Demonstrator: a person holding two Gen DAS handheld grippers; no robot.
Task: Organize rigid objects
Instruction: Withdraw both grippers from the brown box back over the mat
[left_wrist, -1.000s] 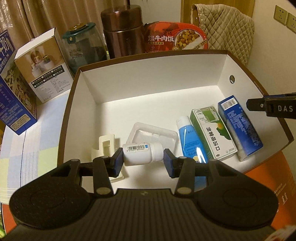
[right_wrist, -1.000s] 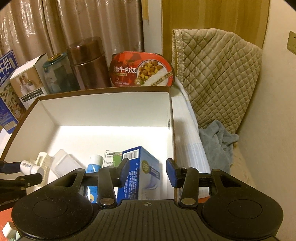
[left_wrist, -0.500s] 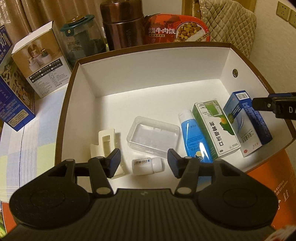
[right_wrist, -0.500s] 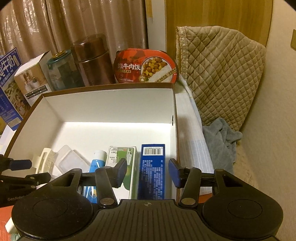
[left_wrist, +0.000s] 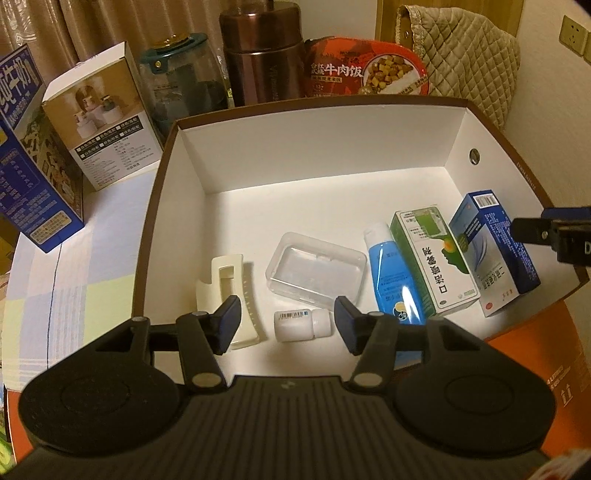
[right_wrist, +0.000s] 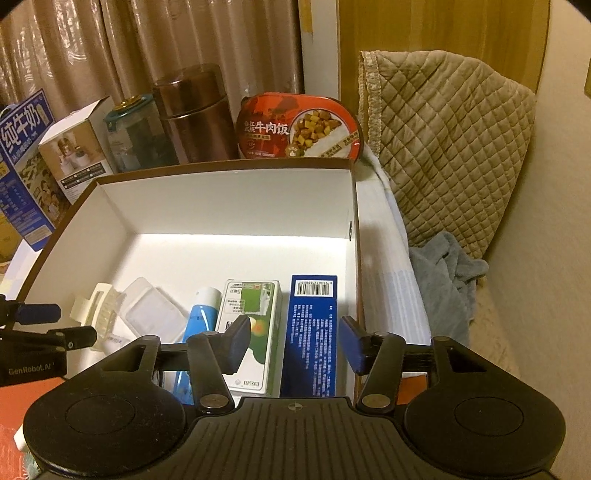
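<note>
Hovering over the near edge of the white-lined box (left_wrist: 258, 162), the left gripper (left_wrist: 286, 325) has its jaws spread wide and grips nothing; the small white bottle (left_wrist: 302, 325) lies on its side on the box floor between the fingertips, touching neither. Just left of the bottle lies a cream hair clip (left_wrist: 227, 291), partly behind the left finger. Beyond the bottle sits a clear plastic case (left_wrist: 316, 275), and to its right a blue tube (left_wrist: 393, 273), a green-and-white carton (left_wrist: 434, 258) and a blue carton (left_wrist: 495, 251) lie side by side, running near to far. The right gripper (right_wrist: 293, 345) is likewise spread and holds nothing, poised above the near right corner of the box with the blue carton lying flat below the gap between its fingers, hard against the right wall. Behind the box stand a brown flask (left_wrist: 264, 51), a glass jar (left_wrist: 183, 77) and a red meal tub (left_wrist: 365, 70); to the left stand a white product box (left_wrist: 103, 118) and a blue milk carton (left_wrist: 31, 155).
</note>
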